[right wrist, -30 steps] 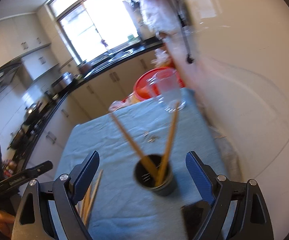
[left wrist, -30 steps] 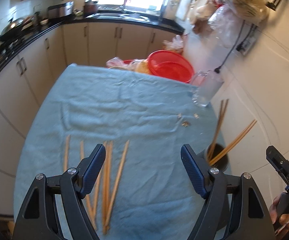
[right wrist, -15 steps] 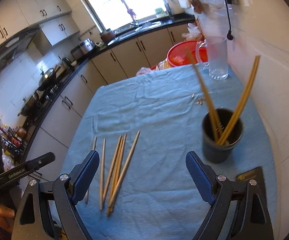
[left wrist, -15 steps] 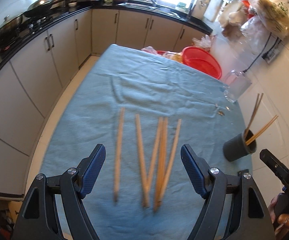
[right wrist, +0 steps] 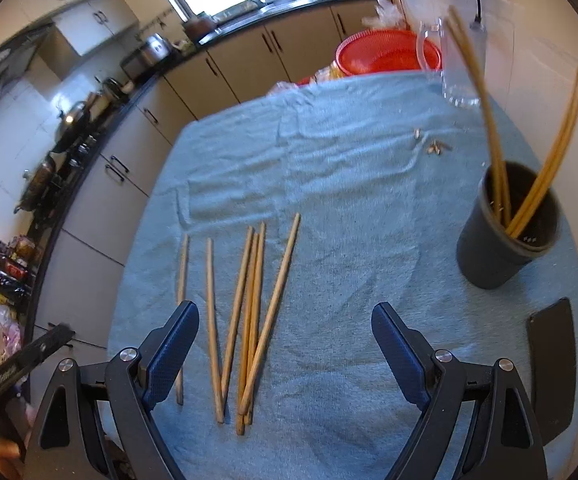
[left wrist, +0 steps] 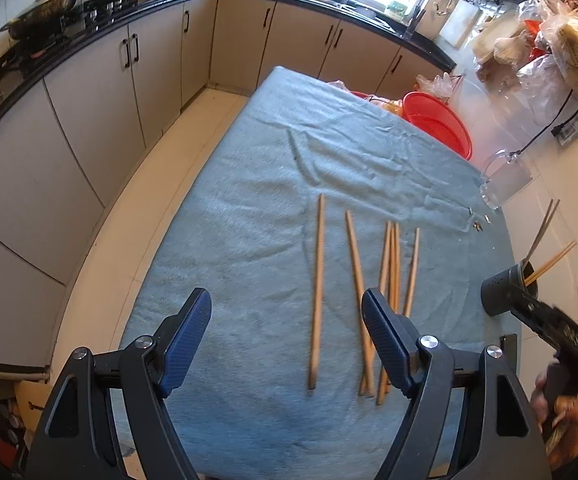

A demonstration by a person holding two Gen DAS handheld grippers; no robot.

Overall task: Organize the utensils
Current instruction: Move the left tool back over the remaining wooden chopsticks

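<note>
Both grippers up over the near edge of the table, nothing in either. My left gripper [left wrist: 287, 338] is spread wide and empty; its right finger [left wrist: 385, 340] overlaps the near ends of the loose chopsticks in view, though I can't tell that it touches them. My right gripper [right wrist: 285, 350] is spread wider yet, also empty, over bare cloth to the right of the sticks.

Six wooden chopsticks [right wrist: 249, 312] lie flat on the blue cloth [right wrist: 349, 184] toward the near left part of the table, running roughly near to far. Two on the left lie apart from each other; the other four bunch and cross at their near ends. All plain pale wood, slightly tapered.

At the near right edge a flat dark phone-like slab [right wrist: 551, 364]. Beyond it, by the right edge, a dark holder cup [right wrist: 497, 252] stands upright with four chopsticks [right wrist: 545, 176] leaning out in two pairs.

Farther along the right edge: small scraps [right wrist: 435, 146], then a clear glass jug [right wrist: 455, 68]. A red basket [right wrist: 385, 54] sits just past the far edge.
</note>
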